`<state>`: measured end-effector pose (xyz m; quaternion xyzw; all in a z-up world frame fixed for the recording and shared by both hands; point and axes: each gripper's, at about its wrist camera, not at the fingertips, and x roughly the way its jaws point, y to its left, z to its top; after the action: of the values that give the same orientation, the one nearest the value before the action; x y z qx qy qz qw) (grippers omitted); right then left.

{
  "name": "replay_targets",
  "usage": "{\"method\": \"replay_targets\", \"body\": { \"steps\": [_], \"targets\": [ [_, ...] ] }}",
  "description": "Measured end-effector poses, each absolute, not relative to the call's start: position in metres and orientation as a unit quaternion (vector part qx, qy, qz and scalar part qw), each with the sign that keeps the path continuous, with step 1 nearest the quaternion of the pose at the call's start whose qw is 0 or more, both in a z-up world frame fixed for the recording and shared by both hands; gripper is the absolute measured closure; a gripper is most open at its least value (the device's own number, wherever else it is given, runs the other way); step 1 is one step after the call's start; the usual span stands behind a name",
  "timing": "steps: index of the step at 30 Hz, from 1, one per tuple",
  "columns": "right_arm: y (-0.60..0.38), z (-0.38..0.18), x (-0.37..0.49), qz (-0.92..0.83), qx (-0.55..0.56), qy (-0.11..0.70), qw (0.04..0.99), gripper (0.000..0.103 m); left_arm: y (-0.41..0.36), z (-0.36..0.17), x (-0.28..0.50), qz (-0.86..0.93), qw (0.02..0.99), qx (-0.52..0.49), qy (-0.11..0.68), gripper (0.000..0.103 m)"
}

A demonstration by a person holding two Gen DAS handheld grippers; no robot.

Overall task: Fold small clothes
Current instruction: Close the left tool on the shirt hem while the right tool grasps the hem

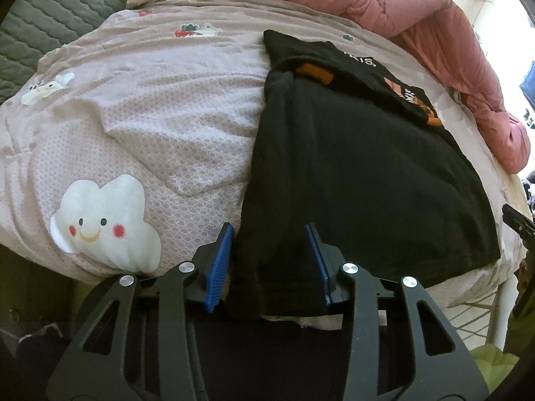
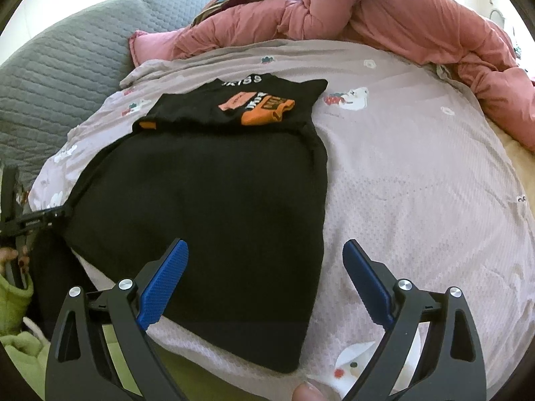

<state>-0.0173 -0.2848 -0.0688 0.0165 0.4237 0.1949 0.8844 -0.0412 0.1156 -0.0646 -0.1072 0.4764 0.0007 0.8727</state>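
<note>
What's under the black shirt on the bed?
Under the black shirt lies the pinkish cartoon-print blanket, showing all around it. Whatever blanket pictures sit right beneath the shirt are covered, so they cannot be seen.

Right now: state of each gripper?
left gripper: part-closed around the near corner of the black T-shirt; whether the pads press it cannot be told.
right gripper: open, holding nothing.

A black shirt (image 2: 214, 207) lies flat mid-frame on a pink sheet (image 2: 418, 200), its orange print (image 2: 264, 108) toward the top. The right gripper (image 2: 265, 250) sits at the bottom, jaws wide apart, the shirt's lower right edge between them. At the left edge, the left gripper (image 2: 40, 219) meets the shirt's side
</note>
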Motion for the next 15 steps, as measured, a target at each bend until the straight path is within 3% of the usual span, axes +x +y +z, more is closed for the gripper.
{"method": "replay_targets", "body": {
  "steps": [6,9,12,13,15],
  "targets": [
    [-0.288,-0.080,-0.026,0.200,0.006,0.439,0.876,0.012,0.117,-0.069,-0.039,0.002,0.870,-0.112,0.480,0.068],
    [-0.292,-0.085,-0.030,0.206,0.011,0.449,0.869,0.023,0.116,-0.069,-0.039,0.002,0.872,-0.107,0.478,0.070],
    [-0.297,-0.090,-0.031,0.212,0.025,0.459,0.862,0.040,0.115,-0.067,-0.040,0.002,0.875,-0.107,0.473,0.088],
    [-0.298,-0.092,-0.031,0.214,0.028,0.462,0.860,0.048,0.115,-0.066,-0.040,0.000,0.875,-0.108,0.472,0.090],
    [-0.299,-0.095,-0.029,0.213,0.030,0.467,0.858,0.052,0.115,-0.066,-0.039,-0.002,0.875,-0.109,0.472,0.090]
  ]
}}
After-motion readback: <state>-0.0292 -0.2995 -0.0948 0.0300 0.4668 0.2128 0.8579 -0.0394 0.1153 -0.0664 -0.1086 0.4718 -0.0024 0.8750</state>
